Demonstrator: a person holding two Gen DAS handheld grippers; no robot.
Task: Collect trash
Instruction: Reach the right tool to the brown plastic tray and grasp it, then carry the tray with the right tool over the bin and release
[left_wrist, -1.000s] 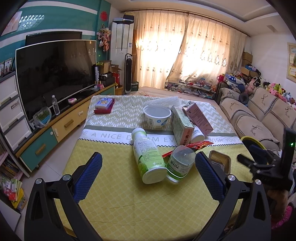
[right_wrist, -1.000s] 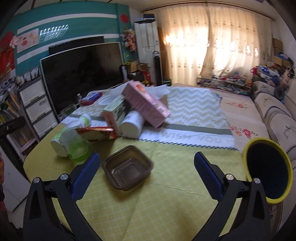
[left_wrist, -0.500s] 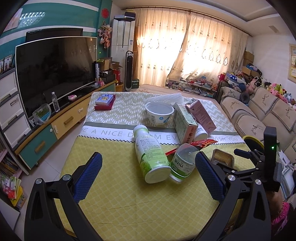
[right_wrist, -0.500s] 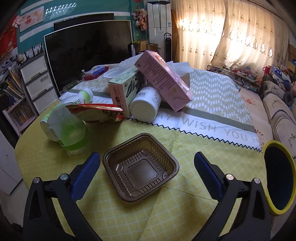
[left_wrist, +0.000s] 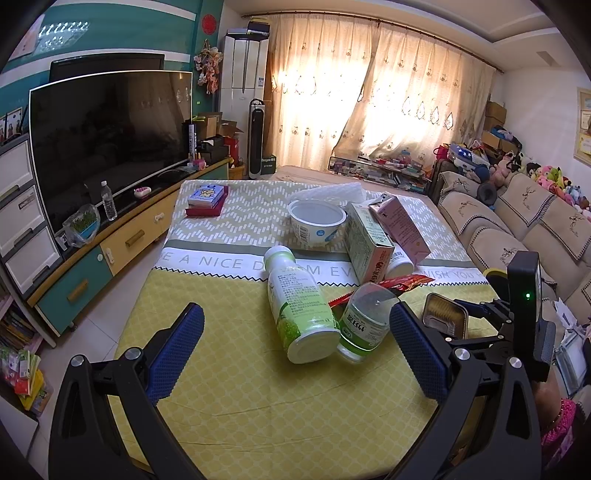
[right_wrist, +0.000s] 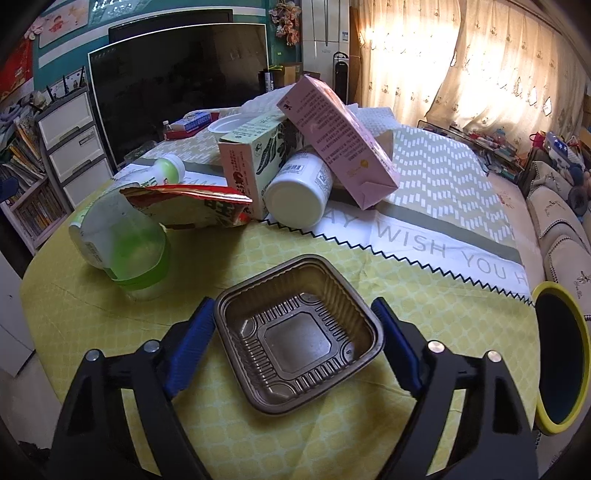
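Left wrist view: left gripper (left_wrist: 295, 334) wide, empty, above tablecloth (left_wrist: 229, 398); toppled bottle (left_wrist: 301, 302) nearby could roll.
Right wrist view: right gripper (right_wrist: 295, 314) wide, straddling brown tray (right_wrist: 297, 338), not clamped.
Risk: thin tray may buckle or slip.

Glossy ribbed brown plastic tray (right_wrist: 295, 336), matt woven tablecloth (right_wrist: 424, 302), shiny foil wrapper (right_wrist: 192, 203)

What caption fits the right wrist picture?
Right gripper open around a brown plastic tray on the yellow tablecloth.
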